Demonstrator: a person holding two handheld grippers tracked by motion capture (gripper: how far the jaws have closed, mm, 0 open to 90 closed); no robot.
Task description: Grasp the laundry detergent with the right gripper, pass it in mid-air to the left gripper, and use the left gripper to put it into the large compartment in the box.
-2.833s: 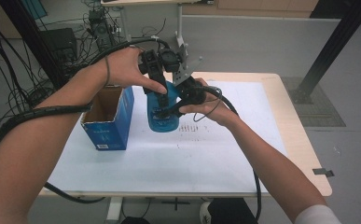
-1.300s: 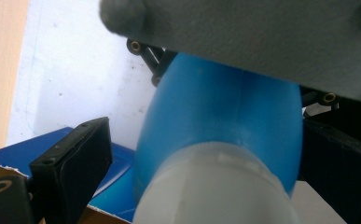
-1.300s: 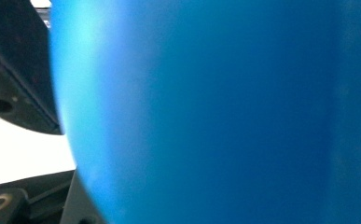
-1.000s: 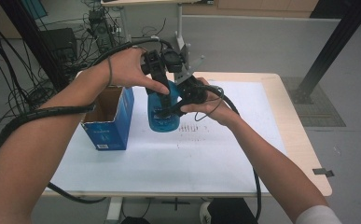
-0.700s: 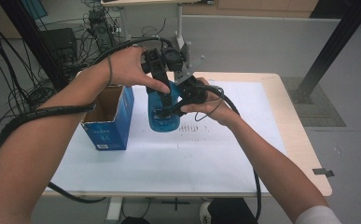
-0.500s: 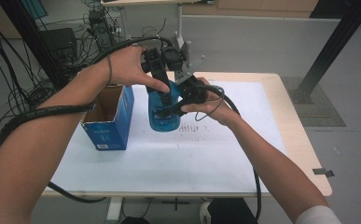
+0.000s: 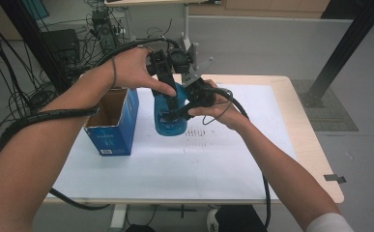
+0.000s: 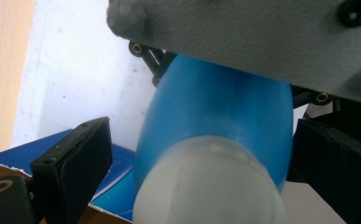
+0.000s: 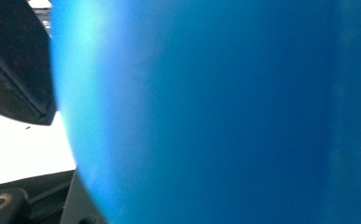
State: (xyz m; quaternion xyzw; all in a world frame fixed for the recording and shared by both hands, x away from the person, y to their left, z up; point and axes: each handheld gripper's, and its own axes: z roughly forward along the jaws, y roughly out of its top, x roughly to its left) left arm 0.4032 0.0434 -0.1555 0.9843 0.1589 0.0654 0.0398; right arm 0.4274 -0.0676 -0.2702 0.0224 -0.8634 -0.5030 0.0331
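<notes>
Up over the table (image 7: 291, 159), both claws meet at one blue bottle (image 7: 170, 116). Seen from the left gripper view, the left gripper (image 8: 197, 168) stands with its jaws spread wide, one on each side of the bottle's white cap (image 8: 211, 186); the left-hand jaw stands clear of the bottle with white sheet showing in the gap, while the right-hand jaw sits just beside the blue wall, and whether it touches cannot be told, so this claw reads as released around the neck end rather than clamped. In the high view the left gripper (image 7: 167, 89) comes at the bottle's top from above, and the right gripper (image 7: 182, 108) reaches in from the right against the bottle's side. The right gripper view is taken up by the blue wall of the bottle (image 9: 215, 112) pressed very close, with a black jaw at the upper left edge; that claw is clenched as tight as it goes, but what its pads pinch is hidden, so a grasp on the bottle cannot be confirmed. The bottle stands roughly upright, its long axis running from the table up toward the left claw, cap end uppermost and base low near the white sheet (image 7: 223, 159). Just to the left of the left claw sits an open blue cardboard box (image 7: 114, 128), close beside the bottle.
</notes>
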